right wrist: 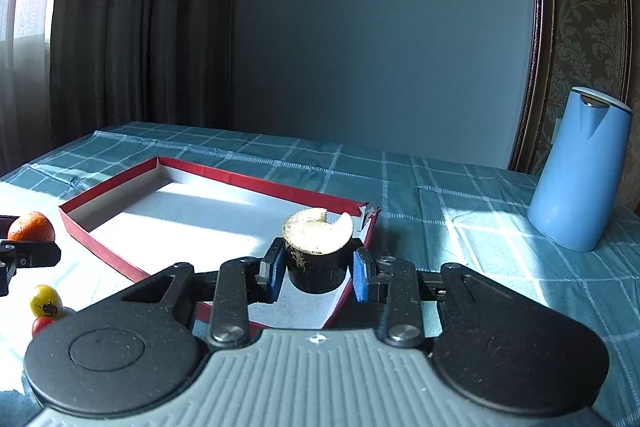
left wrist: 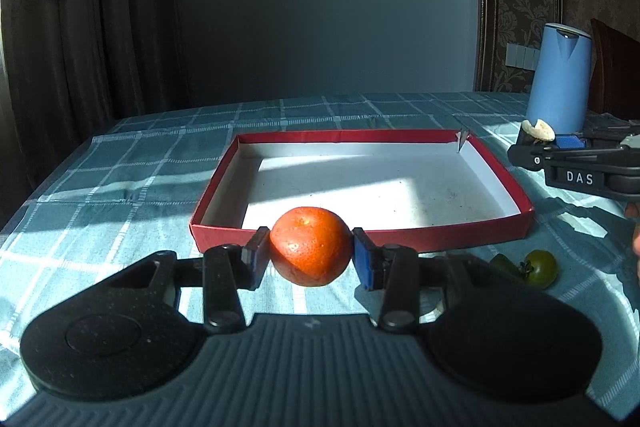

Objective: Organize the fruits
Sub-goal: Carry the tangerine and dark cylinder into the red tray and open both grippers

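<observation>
Transfer step: both fruits gripped, tray ahead.
Left gripper [left wrist: 312, 253] clamps round orange tangerine [left wrist: 311, 246]; right gripper [right wrist: 316, 273] clamps dark-skinned cut fruit chunk [right wrist: 318, 251]. Next: release inside red-walled cardboard tray [left wrist: 360, 231].

Right gripper [right wrist: 316, 273] clamped on dark-skinned cut fruit chunk [right wrist: 318, 253] (pale top) over shallow red cardboard tray [right wrist: 104, 251].

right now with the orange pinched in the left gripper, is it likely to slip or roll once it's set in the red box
The orange is round with a dimpled skin, so the left gripper pads probably hold it without slipping. It looks firm, hardly dented by the pads. The red box has a flat, bare floor, so it may roll a little; the low walls should stop it.
</observation>
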`<action>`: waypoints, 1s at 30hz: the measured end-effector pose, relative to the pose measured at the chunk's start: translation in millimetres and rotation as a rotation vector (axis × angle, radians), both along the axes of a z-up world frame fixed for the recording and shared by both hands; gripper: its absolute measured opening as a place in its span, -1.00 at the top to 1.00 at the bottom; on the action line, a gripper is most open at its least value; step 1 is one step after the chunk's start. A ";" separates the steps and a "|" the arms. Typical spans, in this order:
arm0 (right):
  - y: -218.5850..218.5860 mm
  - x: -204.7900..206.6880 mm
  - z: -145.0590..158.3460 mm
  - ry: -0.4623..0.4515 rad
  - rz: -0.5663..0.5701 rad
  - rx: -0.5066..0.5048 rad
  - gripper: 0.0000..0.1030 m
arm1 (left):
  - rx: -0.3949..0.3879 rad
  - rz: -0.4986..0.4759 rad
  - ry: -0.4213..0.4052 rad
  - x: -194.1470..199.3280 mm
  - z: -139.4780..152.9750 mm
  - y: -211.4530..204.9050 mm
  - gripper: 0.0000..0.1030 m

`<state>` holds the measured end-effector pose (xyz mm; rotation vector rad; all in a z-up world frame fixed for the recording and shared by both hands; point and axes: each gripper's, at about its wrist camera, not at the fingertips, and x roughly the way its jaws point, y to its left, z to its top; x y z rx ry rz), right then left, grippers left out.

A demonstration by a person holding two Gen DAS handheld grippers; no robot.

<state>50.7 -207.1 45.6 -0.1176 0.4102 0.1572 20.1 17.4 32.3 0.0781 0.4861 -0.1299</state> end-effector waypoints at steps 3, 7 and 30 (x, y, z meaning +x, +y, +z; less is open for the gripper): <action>15.6 26.4 -8.4 0.035 0.003 -0.026 0.37 | 0.022 0.047 0.014 32.4 -1.7 -4.7 0.23; 21.4 51.4 -27.0 0.108 0.004 -0.032 0.37 | -0.013 0.082 0.078 73.3 -10.6 -1.1 0.23; 18.7 71.2 -41.8 0.174 -0.007 -0.026 -0.21 | 0.053 0.112 0.085 96.3 -26.5 -12.0 -0.41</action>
